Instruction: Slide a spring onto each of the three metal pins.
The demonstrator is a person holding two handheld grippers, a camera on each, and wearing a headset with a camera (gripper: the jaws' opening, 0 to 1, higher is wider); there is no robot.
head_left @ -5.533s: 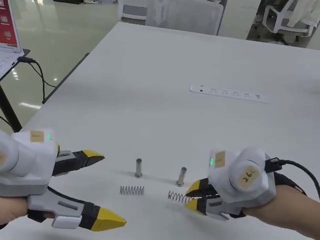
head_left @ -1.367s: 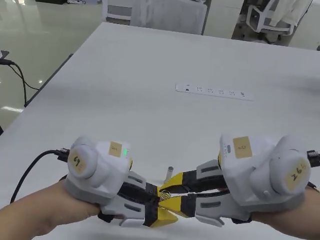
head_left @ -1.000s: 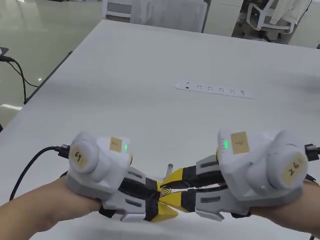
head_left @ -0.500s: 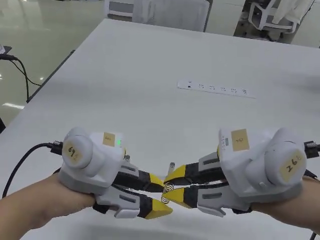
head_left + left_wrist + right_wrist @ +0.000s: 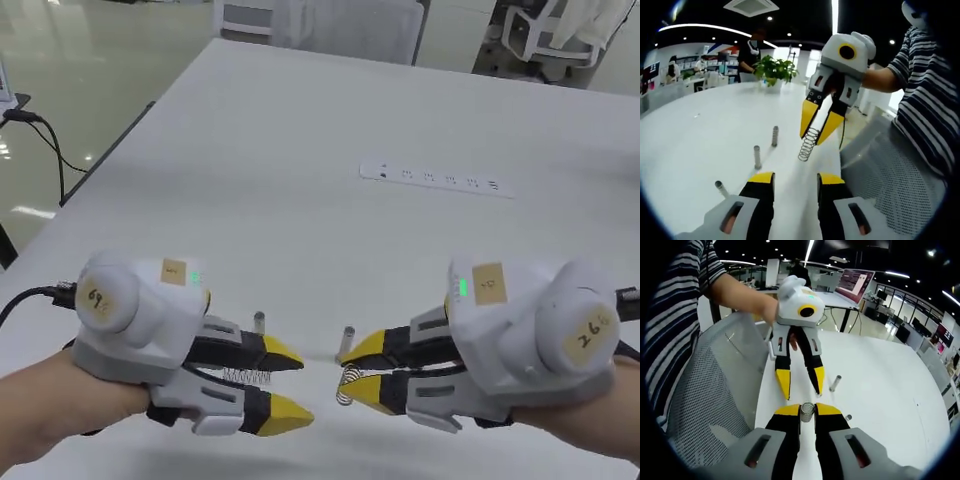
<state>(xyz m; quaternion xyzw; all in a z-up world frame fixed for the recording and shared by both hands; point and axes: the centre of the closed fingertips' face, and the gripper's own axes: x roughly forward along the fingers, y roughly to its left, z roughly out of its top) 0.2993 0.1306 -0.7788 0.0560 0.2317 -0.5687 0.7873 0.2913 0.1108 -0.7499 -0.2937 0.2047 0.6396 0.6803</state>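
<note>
My right gripper [image 5: 352, 376] is shut on one end of a small steel spring [image 5: 346, 386], held just above the white table [image 5: 300, 200]. The right gripper view shows that spring [image 5: 807, 407] end-on between its closed yellow tips. My left gripper [image 5: 288, 385] faces it from the left, open and a short gap away, with nothing between its fingers [image 5: 761, 178]. A second spring [image 5: 245, 376] shows through the gap between the left jaws. Two metal pins [image 5: 259, 322] [image 5: 346, 340] stand upright beyond the tips. In the left gripper view, three pins [image 5: 775, 136] [image 5: 757, 156] [image 5: 720, 187] stand in a row.
A white power strip [image 5: 437, 181] lies farther back on the table. Office chairs [image 5: 330, 25] stand past the far edge, and a cable [image 5: 40, 130] trails over the floor at left. A grey mesh chair [image 5: 715, 390] is close behind the person.
The two grippers' tips were meeting at the spring. Now the left gripper has drawn back to the left and stands open, while the right gripper keeps the spring.
</note>
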